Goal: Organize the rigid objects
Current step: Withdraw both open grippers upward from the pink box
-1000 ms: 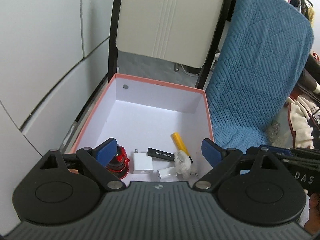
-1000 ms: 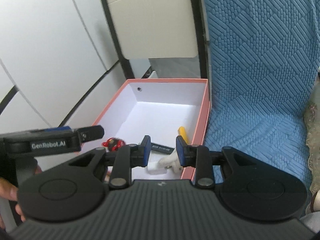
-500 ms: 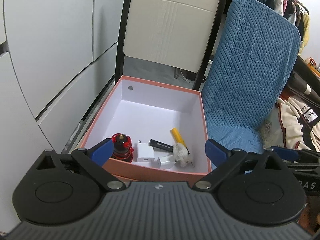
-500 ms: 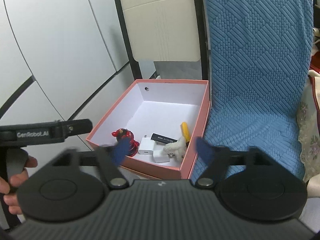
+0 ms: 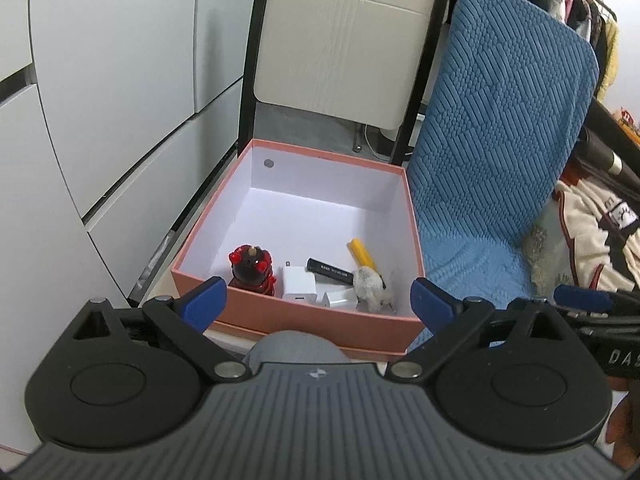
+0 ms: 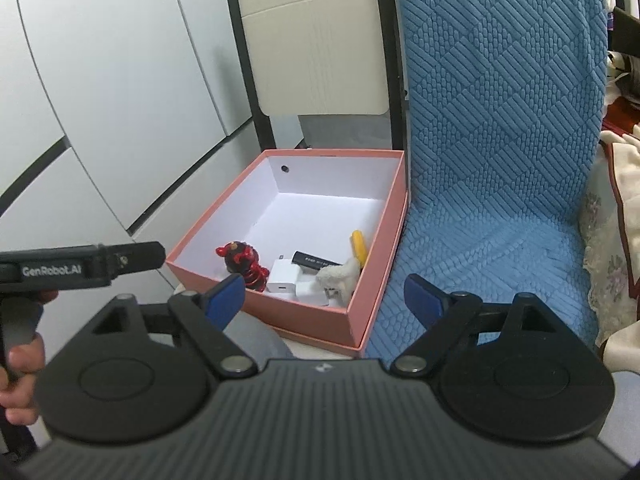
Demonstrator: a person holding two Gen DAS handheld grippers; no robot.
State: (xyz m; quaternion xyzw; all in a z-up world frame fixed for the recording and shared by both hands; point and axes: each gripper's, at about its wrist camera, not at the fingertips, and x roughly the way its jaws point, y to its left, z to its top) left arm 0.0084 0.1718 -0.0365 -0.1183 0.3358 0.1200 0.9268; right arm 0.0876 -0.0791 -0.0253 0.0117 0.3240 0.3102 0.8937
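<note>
A pink box (image 5: 320, 322) with a white inside stands on a chair seat; it also shows in the right wrist view (image 6: 296, 316). Along its near wall lie a red and black figurine (image 5: 253, 270) (image 6: 244, 262), a white charger cube (image 5: 299, 285) (image 6: 283, 278), a black stick (image 5: 330, 271) (image 6: 314, 260), a yellow stick (image 5: 362, 254) (image 6: 359, 246), a smaller white plug (image 5: 340, 300) and a fluffy white toy (image 5: 370, 284) (image 6: 336, 276). My left gripper (image 5: 318, 306) is open and empty, held back from the box's near wall. My right gripper (image 6: 324, 298) is open and empty, also held back.
A blue textured cover (image 5: 492, 152) (image 6: 500, 140) drapes the chair to the right of the box. A cream chair back (image 5: 340, 44) rises behind the box. White cabinet doors (image 5: 100, 100) stand on the left. Clothes (image 5: 592, 240) lie far right.
Both grippers have pulled up and back from the box. The right gripper, nearly shut over the white plug and fluffy toy a second ago, has opened wide and is empty.
</note>
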